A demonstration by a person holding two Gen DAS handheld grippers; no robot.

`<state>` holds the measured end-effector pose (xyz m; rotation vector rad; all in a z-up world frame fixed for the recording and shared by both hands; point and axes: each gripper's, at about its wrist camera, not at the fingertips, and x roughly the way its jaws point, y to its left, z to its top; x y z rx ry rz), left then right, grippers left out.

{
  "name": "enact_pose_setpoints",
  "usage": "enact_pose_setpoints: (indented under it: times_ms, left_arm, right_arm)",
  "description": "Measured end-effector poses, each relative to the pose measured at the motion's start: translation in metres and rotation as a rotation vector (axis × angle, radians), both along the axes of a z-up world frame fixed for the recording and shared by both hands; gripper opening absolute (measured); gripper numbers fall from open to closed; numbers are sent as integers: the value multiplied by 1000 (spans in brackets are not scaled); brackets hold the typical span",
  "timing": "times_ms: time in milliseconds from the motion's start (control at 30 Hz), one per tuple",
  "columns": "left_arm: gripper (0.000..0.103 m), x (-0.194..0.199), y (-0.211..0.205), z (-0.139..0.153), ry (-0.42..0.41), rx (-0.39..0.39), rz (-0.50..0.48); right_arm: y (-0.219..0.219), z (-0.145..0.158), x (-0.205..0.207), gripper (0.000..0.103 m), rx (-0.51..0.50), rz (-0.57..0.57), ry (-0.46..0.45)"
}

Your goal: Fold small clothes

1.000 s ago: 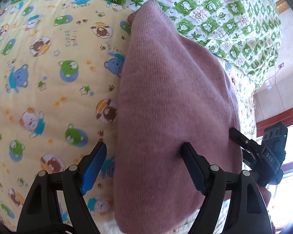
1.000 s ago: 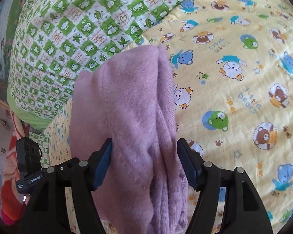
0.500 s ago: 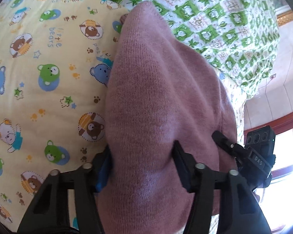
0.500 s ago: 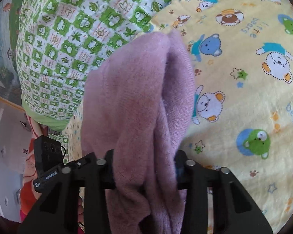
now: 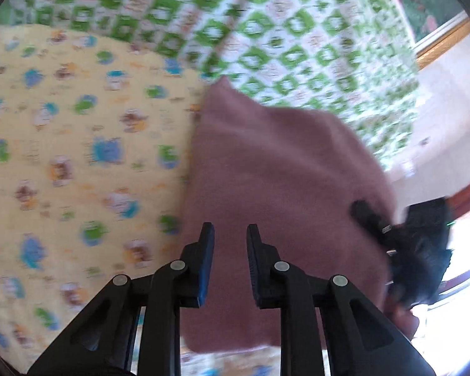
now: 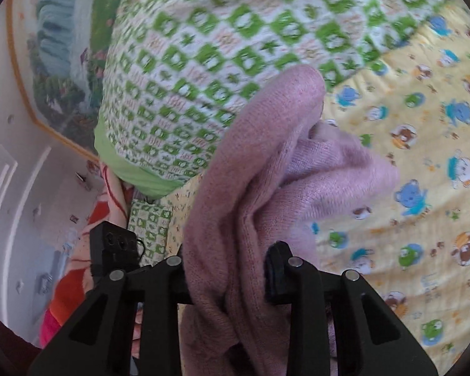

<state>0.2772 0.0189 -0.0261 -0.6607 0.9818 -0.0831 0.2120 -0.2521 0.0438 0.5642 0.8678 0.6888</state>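
A pink knitted garment (image 5: 285,175) lies folded in a thick bundle on the yellow bear-print sheet (image 5: 62,156). My left gripper (image 5: 230,250) hovers above its near left part with the blue pads a small gap apart and nothing between them. The view is blurred by motion. My right gripper (image 6: 228,269) is shut on a bunched fold of the same garment (image 6: 266,156) and holds it raised off the sheet, with the cloth hiding the pads. The right gripper also shows at the right edge of the left wrist view (image 5: 407,241).
A green-and-white checked quilt (image 5: 266,31) is heaped behind the garment, also seen in the right wrist view (image 6: 219,47). The bed edge, a white wall (image 6: 15,172) and red-orange cloth (image 6: 78,282) lie at the left of the right wrist view.
My left gripper, which squeezed the garment half a second ago, has come off it and pulled back with jaws nearly closed. My right gripper has closed on the fold and lifted it.
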Motion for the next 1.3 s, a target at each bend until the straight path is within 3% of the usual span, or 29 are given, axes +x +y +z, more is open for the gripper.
enact_pose_setpoints:
  times_ms: [67,133,200,267,400,533,567,600,667,767,933,1067,1167,1300]
  left_arm:
    - [25,-3,10,-10,38,-4,22]
    - [33,-5,17,-19,51,-8,18]
    - [51,2,17,-32,82,-45,-3]
    - [53,16,12,-46,105,-73,-19]
    - [68,42,-4,-66,137,-121,-64]
    - [73,71,-25,-82,152,-142,-117]
    - [70,80,-30,-88,156,-157,-138]
    - [59,84,-34,-93,160,-177,-155]
    - [47,91,-38,-99,162,-210,-169]
    - [35,85,-42,-86,113,-172,-175]
    - [32,57,-29,-57,36,-180,-116]
    - [32,15,6,-19,-55,-182,-43]
    - [32,-19,37,11,-104,-131,5]
    - [32,-61,74,28,-89,-62,78]
  right_arm:
    - [11,5,-3,30,-64,-19,-15]
    - [8,2,-2,30,-52,-41,1]
    - [-1,0,-1,30,-49,-51,17]
    - [-12,-3,-1,30,-62,-64,25]
    - [-37,-13,-1,30,-69,-95,52]
    - [-61,-30,3,30,-50,-131,95]
    - [-65,-34,4,30,-44,-139,105]
    - [-70,-38,5,30,-38,-149,116]
    - [-76,-44,7,30,-28,-162,133]
    - [-76,-48,10,30,-32,-168,148]
    - [-59,-29,10,30,-31,-123,110]
    - [-31,-1,7,30,5,-56,57]
    - [-2,18,3,30,45,17,15]
    - [46,21,-1,30,85,114,-1]
